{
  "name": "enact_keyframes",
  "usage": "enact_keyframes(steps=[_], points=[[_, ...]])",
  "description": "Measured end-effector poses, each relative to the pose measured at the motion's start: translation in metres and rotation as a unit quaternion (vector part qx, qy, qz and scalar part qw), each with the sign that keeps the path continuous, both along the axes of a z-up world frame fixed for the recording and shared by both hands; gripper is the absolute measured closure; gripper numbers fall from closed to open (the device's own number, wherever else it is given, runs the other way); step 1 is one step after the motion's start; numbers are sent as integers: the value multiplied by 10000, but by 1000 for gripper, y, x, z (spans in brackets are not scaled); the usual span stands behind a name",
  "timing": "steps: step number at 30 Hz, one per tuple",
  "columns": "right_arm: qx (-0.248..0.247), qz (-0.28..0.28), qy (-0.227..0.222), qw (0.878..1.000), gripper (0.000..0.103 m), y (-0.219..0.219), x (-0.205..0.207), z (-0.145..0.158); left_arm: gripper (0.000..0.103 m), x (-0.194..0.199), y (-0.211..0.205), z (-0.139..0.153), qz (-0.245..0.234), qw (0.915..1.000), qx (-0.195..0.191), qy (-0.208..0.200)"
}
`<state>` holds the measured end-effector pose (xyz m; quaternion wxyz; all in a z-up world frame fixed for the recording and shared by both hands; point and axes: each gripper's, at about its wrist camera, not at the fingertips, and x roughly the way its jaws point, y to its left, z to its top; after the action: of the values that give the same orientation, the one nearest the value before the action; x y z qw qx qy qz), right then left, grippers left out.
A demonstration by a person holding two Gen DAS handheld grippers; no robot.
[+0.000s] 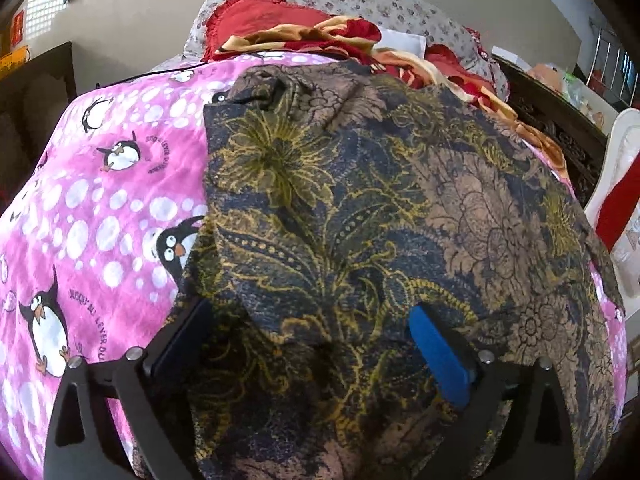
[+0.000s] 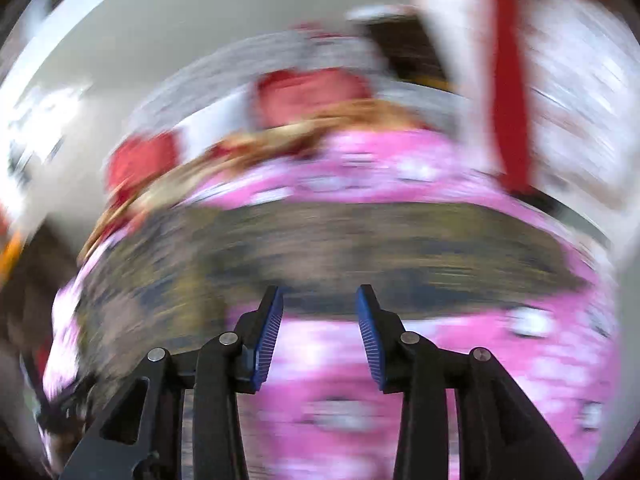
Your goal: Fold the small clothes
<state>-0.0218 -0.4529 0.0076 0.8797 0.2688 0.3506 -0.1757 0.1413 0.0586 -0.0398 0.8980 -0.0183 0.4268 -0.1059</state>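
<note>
Left wrist view: one garment (image 1: 360, 220), dark blue with a yellow and tan floral print, lies spread over a bed and fills the middle and right of the picture. Its near edge drapes over the left claw (image 1: 312, 344), covering the gap between the two fingers. The fingers stand wide apart. One blue pad (image 1: 438, 354) shows on the right finger; the left finger is mostly hidden under the cloth. Whether the claw has any cloth pinched cannot be told. Under the garment lies one pink bedspread (image 1: 100, 184) with white spots and at least four cartoon penguins, showing on the left. At the far end of the bed sit two red pillows (image 1: 256, 20), one grey flowered pillow (image 1: 360, 0) and one crumpled red and gold blanket (image 1: 320, 38). One dark wooden headboard (image 1: 556, 128) runs along the far right.

Right wrist view: heavy motion blur smears everything except the right claw (image 2: 320, 328). Its two fingers stand partly open, each with one ribbed blue pad (image 2: 268, 344), and nothing sits between them. The garment (image 2: 380, 248) appears as one dark, streaked band across the middle, just beyond the fingertips. The pink bedspread (image 2: 328, 384) shows both nearer and farther than it. Red pillows (image 2: 312, 92) blur at the far end. One red vertical strip (image 2: 512, 80) stands at the upper right.
</note>
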Motion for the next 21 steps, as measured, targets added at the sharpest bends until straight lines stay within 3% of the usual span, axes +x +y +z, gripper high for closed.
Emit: enact_keyframes(steps=[3, 5, 9, 13, 15, 18, 20, 21], points=[[1037, -1254, -103, 9866, 72, -91, -62, -30, 1, 1, -3, 0, 10, 10000, 71, -2], [1950, -1992, -335, 9598, 72, -140, -102, -60, 1, 2, -4, -1, 4, 10000, 88, -2], [2973, -2553, -914, 9155, 72, -179, -132, -104, 1, 3, -5, -1, 5, 10000, 91, -5], [3325, -2692, -1269, 8949, 70, -196, -133, -127, 0, 3, -6, -1, 7, 9999, 129, 2], [3355, -2631, -1224, 8962, 70, -196, -121, -133, 0, 3, -6, -2, 11, 9999, 160, 7], [3141, -2506, -1059, 9096, 73, -196, -105, -127, 0, 4, -7, -2, 12, 9999, 161, 8], [3004, -2470, -921, 9166, 101, -195, -100, -120, 0, 4, -7, -2, 11, 9999, 162, 5], [2885, -2459, -840, 9215, 103, -194, -96, -113, 0, 4, -7, -2, 11, 9999, 161, 3]])
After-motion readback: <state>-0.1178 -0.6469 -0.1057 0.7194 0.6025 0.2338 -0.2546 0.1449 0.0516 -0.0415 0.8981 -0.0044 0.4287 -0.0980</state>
